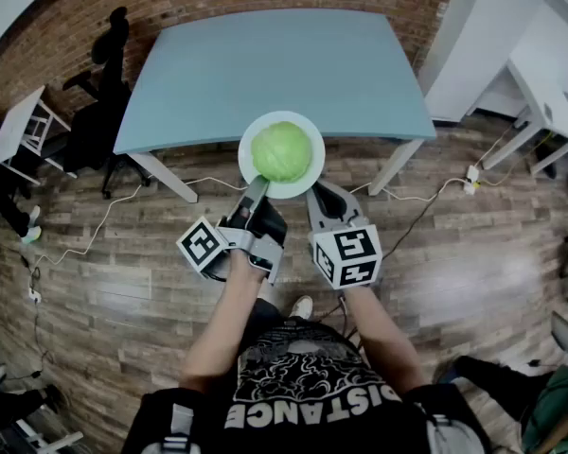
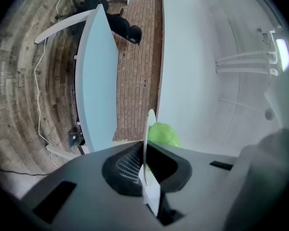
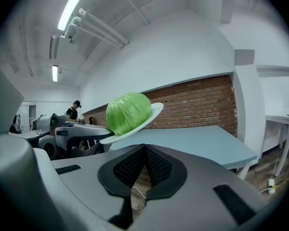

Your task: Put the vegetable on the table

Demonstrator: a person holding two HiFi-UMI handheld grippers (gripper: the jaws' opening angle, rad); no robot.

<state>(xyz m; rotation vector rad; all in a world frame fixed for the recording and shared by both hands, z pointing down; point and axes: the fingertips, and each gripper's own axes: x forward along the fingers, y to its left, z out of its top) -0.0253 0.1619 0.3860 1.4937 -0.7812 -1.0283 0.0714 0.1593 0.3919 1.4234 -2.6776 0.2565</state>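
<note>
Clamping white plate [image 1: 280,116] rim with left hand-held gripper [image 1: 257,189], round green cabbage [image 1: 281,151] on it, right hand-held gripper [image 1: 324,197] closed, empty

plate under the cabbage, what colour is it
Plain white, no pattern. The head view shows the plate best, its rim ringing the green cabbage.

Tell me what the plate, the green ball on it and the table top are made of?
Plate: smooth, plain white, thin rim; ceramic or hard plastic, can't tell which. Green ball: looks like a cabbage, though its shiny, wrinkled skin in the right gripper view suggests plastic wrap or a toy. Table: flat, matte light-blue top, probably painted or laminated board.
</note>
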